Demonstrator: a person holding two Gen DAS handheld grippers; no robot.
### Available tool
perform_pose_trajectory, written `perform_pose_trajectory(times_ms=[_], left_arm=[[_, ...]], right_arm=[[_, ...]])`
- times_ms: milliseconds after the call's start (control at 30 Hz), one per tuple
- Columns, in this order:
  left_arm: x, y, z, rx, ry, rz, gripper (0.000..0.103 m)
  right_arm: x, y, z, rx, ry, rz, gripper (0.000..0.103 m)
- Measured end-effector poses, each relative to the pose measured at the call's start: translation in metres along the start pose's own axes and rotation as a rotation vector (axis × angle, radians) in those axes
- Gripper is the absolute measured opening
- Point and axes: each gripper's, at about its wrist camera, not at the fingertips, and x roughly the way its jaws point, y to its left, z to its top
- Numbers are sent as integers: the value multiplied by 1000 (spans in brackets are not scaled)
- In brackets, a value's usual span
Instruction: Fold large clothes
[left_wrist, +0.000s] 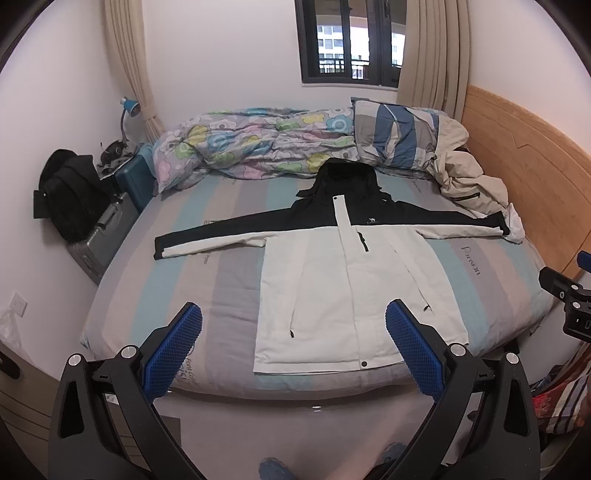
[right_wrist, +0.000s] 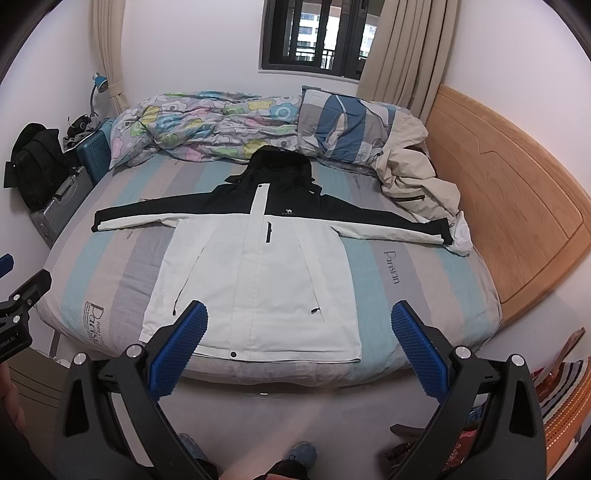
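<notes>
Before you, a striped bed (left_wrist: 229, 280) carries a black-and-white jacket (left_wrist: 332, 288) spread flat, sleeves outstretched; behind it lie a floral quilt (left_wrist: 251, 144), striped pillow (left_wrist: 395, 133) and beige garment (left_wrist: 469, 181).

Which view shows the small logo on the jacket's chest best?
The right wrist view: the logo sits on the black panel of the jacket, clear enough to make out as a small white mark. In the left wrist view it is smaller and blurrier.

1. The left gripper (left_wrist: 293, 321) hung level, jaws spread wide, holding nothing.
2. The right gripper (right_wrist: 299, 319) sat at its 3 o'clock, jaws equally wide, also empty.
</notes>
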Motion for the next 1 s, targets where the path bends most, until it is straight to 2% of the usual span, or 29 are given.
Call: perform_pose_trajectory(times_ms=[1000], left_arm=[[0,6,4,-16,1,-6,97]], right_arm=[[-3,-4,0,4,-5,-11,96]])
